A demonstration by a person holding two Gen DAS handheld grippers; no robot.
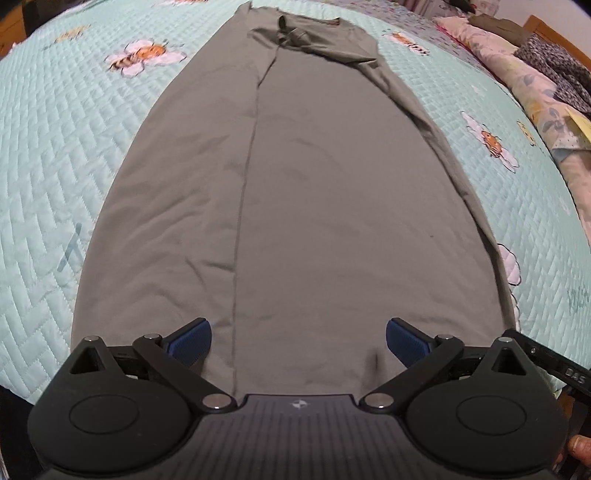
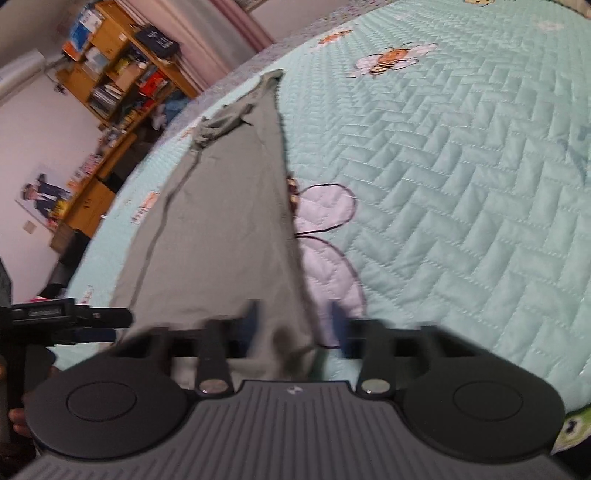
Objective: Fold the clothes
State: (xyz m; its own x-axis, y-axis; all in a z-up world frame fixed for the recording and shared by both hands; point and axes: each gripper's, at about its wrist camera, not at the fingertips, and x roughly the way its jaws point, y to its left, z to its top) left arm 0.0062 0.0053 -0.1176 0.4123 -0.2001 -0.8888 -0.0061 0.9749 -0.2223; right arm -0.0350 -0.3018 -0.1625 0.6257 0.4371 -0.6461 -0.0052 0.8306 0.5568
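Observation:
A long grey-green garment (image 1: 332, 203) lies flat on the bed, its drawstring end (image 1: 291, 35) farthest from me. My left gripper (image 1: 297, 343) hovers over the near hem, blue pads (image 1: 192, 341) wide apart and open, with nothing held. In the right wrist view the same garment (image 2: 221, 221) runs away to the upper left. My right gripper (image 2: 293, 328) is at its near right corner. The fingers (image 2: 251, 321) are blurred on either side of that bunched corner, and I read it as shut on the cloth. The hem under both grippers is hidden.
The bed has a mint quilted cover (image 1: 74, 166) with bee prints. Pillows and piled clothes (image 1: 546, 66) lie along the right edge in the left wrist view. Wooden shelves (image 2: 122, 66) stand beyond the bed. A person's fingertip (image 1: 580, 448) shows at the lower right.

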